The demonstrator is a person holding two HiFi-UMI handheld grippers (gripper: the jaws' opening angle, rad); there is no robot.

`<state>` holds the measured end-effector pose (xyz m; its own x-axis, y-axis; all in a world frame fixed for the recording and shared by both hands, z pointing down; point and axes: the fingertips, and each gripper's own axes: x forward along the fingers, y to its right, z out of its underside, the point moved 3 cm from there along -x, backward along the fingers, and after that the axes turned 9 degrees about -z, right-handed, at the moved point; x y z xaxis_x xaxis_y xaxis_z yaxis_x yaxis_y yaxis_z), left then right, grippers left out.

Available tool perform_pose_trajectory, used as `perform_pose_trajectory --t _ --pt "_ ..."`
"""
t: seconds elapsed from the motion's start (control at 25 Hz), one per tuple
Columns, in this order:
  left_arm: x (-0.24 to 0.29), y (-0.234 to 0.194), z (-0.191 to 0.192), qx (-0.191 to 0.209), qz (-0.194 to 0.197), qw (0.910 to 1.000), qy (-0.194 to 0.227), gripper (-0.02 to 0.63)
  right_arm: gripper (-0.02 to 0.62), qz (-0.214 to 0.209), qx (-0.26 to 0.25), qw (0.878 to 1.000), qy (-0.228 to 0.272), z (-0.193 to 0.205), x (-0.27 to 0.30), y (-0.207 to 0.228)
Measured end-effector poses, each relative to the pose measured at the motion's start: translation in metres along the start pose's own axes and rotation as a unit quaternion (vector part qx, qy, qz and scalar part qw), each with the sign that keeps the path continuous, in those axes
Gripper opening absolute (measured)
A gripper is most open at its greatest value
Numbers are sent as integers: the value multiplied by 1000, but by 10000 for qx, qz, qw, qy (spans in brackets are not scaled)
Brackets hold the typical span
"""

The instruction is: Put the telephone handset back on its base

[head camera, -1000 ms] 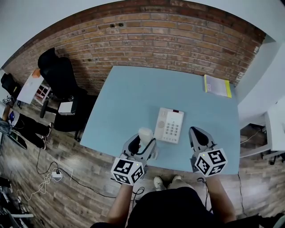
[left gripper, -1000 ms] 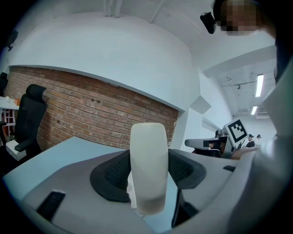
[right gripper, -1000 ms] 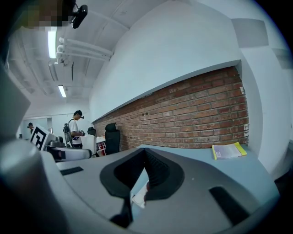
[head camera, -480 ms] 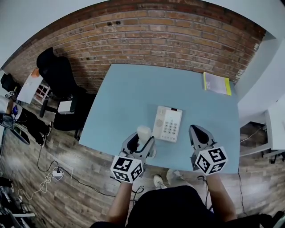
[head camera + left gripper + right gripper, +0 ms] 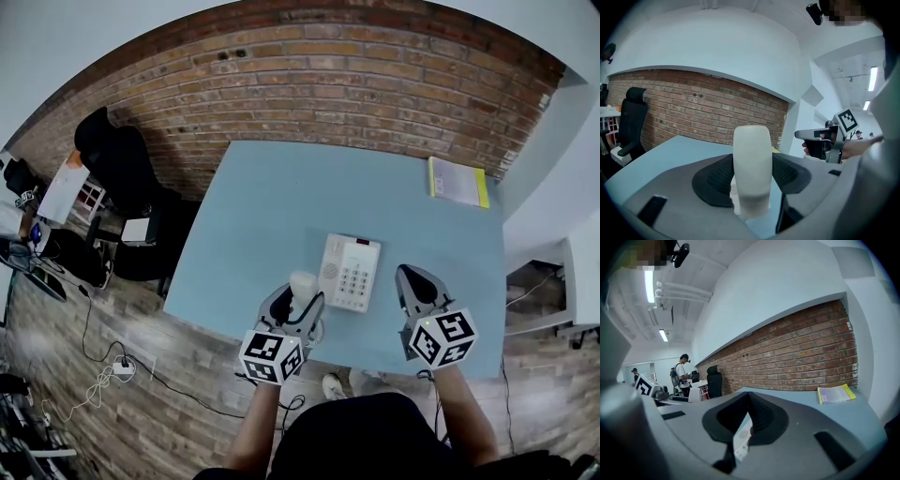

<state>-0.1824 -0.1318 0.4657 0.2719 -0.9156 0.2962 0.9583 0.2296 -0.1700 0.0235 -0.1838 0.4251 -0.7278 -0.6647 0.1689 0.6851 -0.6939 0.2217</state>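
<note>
Cream plastic telephone handset (image 5: 751,140): its lower end drops out of sight behind the left gripper (image 5: 752,160). White push-button telephone base (image 5: 741,440): only a sliver peeks below the right gripper (image 5: 749,400), under its touching jaw tips. From the head view, the key labels are too small to read.

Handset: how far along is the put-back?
Done: the handset is gripped between the left gripper's jaws, off the table, just left of the base.
In hand: the carry; the handset is not yet over the base, whose cradle side sits bare.
Left: lower it onto the base and open the jaws. The right gripper, jaws together and empty, waits to the base's right.
</note>
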Motion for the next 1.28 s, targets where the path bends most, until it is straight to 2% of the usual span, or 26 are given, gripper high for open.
perform_pose_trajectory --t 0.36,0.64,1.28 --pt "40 -2 9 158 -200 9993 -275 252 12 -108 78 9999 -92 0 17 32" --pt "66 -9 21 93 -500 9974 -509 253 12 -126 209 9996 -163 5 26 55" --pt "113 -17 48 121 -555 9937 -971 253 12 -42 429 9984 -371 18 37 90"
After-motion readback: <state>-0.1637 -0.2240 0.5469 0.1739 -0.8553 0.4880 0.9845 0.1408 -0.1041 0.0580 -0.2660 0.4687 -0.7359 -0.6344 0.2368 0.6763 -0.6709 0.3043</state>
